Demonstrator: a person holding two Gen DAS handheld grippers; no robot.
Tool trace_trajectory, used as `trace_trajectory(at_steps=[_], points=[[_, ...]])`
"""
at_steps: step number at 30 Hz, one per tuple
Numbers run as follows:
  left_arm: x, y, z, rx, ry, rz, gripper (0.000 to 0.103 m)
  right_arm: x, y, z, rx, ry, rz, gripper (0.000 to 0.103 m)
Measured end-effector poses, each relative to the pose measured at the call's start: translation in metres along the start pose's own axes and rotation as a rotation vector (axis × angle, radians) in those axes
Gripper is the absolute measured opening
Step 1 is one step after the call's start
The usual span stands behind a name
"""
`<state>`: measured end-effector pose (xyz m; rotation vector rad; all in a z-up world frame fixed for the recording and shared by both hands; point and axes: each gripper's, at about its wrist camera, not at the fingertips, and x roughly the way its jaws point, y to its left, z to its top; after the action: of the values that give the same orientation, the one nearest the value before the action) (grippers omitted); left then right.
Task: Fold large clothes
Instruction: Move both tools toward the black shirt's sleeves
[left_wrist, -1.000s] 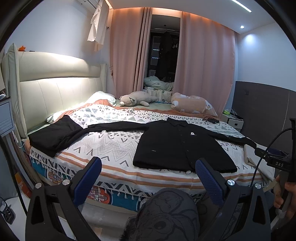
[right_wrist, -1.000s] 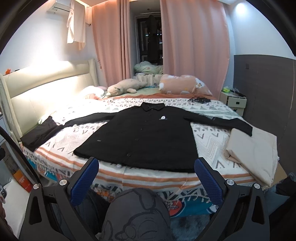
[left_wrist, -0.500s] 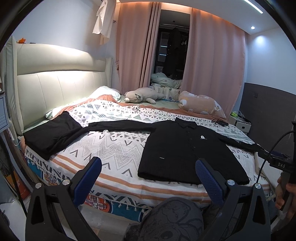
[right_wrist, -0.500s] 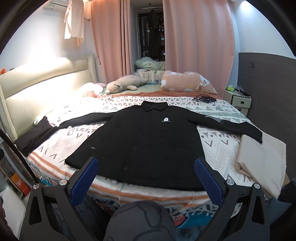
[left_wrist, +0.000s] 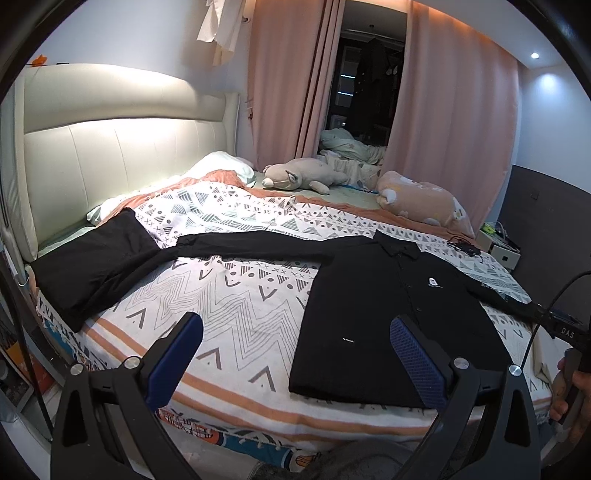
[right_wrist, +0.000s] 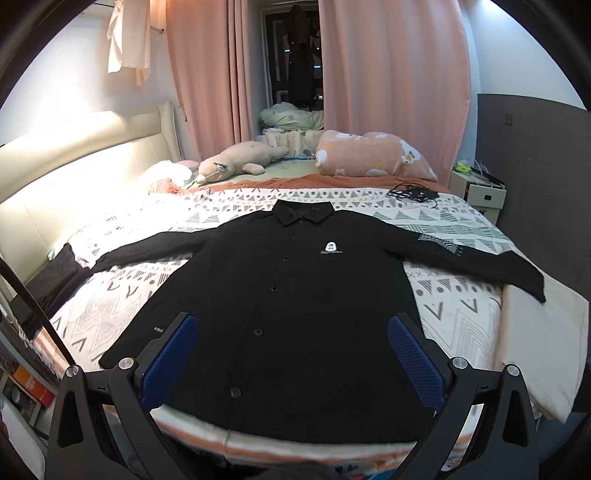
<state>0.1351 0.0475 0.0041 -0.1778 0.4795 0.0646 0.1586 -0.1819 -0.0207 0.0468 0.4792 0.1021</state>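
A black long-sleeved button shirt (right_wrist: 295, 302) lies flat, front up, on the patterned bedspread (left_wrist: 236, 302), collar toward the far side and both sleeves spread out sideways. In the left wrist view the shirt (left_wrist: 388, 317) is right of centre, and its left sleeve (left_wrist: 251, 247) reaches toward a folded black garment (left_wrist: 92, 266). My left gripper (left_wrist: 295, 354) hangs open above the bedspread near the shirt's left hem corner. My right gripper (right_wrist: 291, 354) is open over the shirt's lower front, holding nothing.
A folded beige cloth (right_wrist: 543, 339) lies at the bed's right edge under the right cuff. Plush toys (right_wrist: 240, 162) and a pink pillow (right_wrist: 373, 155) sit at the far side. A black cable (right_wrist: 413, 194) lies near a bedside box (right_wrist: 480, 194). A cream headboard (left_wrist: 110, 147) stands on the left.
Both grippers have moved forward and lower toward the bed; the shirt now fills more of each view. Nothing on the bed has moved, and both grippers stayed open.
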Motion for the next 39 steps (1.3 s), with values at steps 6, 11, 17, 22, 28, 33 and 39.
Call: trace_trajectory(at_steps=[6,11,17,22,28,33,39], points=[[0.039,0.01,0.02,-0.033,0.034,0.021,0.103,0.044,-0.002,0.025,0.004,0.025,0.003,0.103],[0.073,0.023,0.035,-0.057,0.064,0.038,0.103,0.08,0.002,0.044,0.005,0.04,-0.006,0.103],[0.115,0.036,0.054,-0.087,0.097,0.047,0.103,0.122,0.008,0.065,0.015,0.063,0.001,0.103],[0.143,0.048,0.066,-0.113,0.116,0.057,0.103,0.156,0.013,0.081,0.021,0.08,0.013,0.103],[0.178,0.07,0.083,-0.156,0.133,0.069,0.103,0.198,0.021,0.106,0.027,0.078,0.024,0.103],[0.216,0.092,0.095,-0.201,0.158,0.081,0.103,0.24,0.035,0.12,0.024,0.083,0.04,0.103],[0.264,0.123,0.1,-0.298,0.195,0.077,0.097,0.293,0.042,0.134,0.025,0.114,0.132,0.103]])
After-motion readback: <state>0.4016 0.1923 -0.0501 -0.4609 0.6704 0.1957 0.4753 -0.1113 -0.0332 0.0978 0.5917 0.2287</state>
